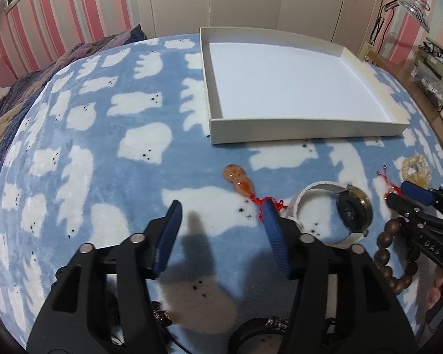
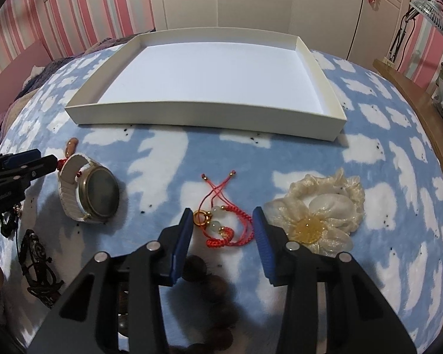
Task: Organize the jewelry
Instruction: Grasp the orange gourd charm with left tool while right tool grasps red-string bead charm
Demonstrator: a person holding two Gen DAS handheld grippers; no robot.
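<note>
Red cord bracelet (image 2: pixel 221 224) is straddled by the spread right gripper (image 2: pixel 223 221); thin cord could be missed, or fleece blanket (image 2: pixel 162 177) pinched instead.

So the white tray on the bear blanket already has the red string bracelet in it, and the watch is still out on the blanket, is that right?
Not quite. The white tray holds nothing. The red string bracelet lies on the bear blanket, in front of the right gripper, as the right wrist view shows. The watch is indeed out on the blanket.
</note>
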